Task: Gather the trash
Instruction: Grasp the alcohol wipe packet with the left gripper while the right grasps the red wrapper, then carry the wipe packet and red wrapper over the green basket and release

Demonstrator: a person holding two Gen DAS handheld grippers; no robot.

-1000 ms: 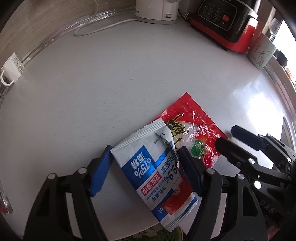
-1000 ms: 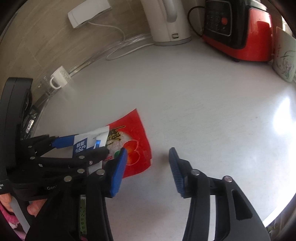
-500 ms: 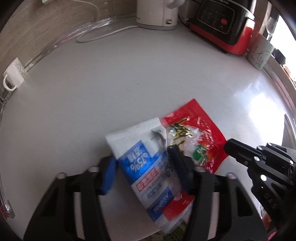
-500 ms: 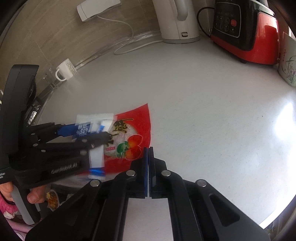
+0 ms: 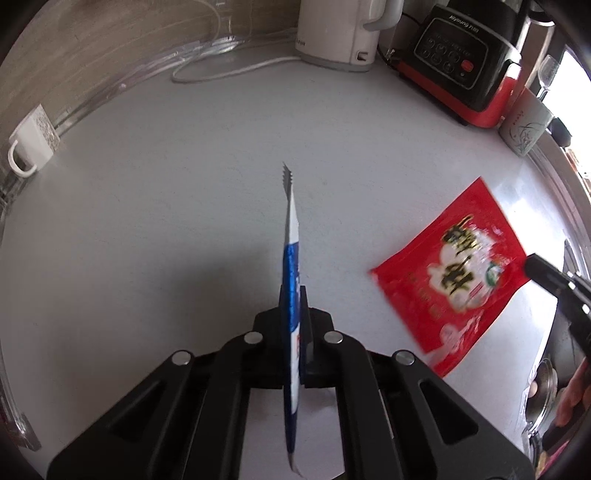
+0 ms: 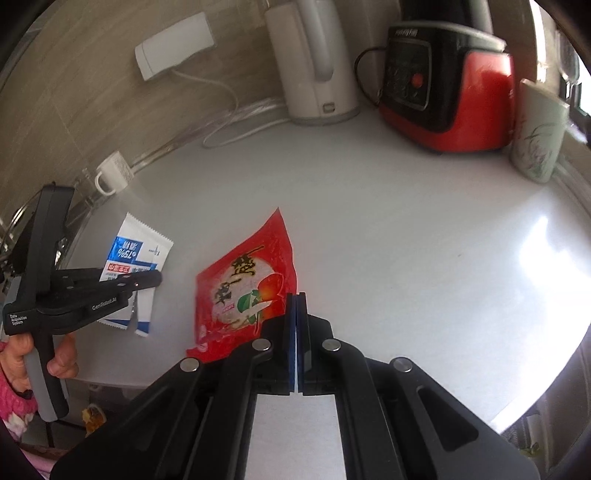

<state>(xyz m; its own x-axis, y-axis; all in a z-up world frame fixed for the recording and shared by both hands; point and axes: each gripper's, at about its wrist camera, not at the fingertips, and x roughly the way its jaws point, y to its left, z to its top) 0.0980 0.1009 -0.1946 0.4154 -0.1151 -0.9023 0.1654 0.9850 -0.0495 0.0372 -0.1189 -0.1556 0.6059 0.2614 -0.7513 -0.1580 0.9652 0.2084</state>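
Observation:
A blue-and-white wipes packet (image 5: 291,236) stands edge-on between the jaws of my left gripper (image 5: 295,291), which is shut on it. In the right wrist view the same packet (image 6: 140,251) hangs from the left gripper (image 6: 157,277), held up by a person's hand. A red snack wrapper (image 6: 240,284) lies tilted just left of my right gripper (image 6: 296,306), whose jaws are shut on its right edge. From the left wrist view the red wrapper (image 5: 450,280) is blurred at the right, with the right gripper's tip at its far corner. Both packets are apart over the white counter (image 5: 184,184).
At the back stand a white kettle (image 5: 340,33) with its cable (image 5: 236,70), a red-and-black appliance (image 5: 461,62) and a flowered mug (image 5: 524,125). A small white cup (image 5: 29,147) sits at the far left by the wall. The counter's front edge (image 6: 535,398) runs close below.
Both grippers went from open to shut. The left one closed on the wipes packet and drew it away from the red wrapper; the right one closed on the wrapper's edge and rose.

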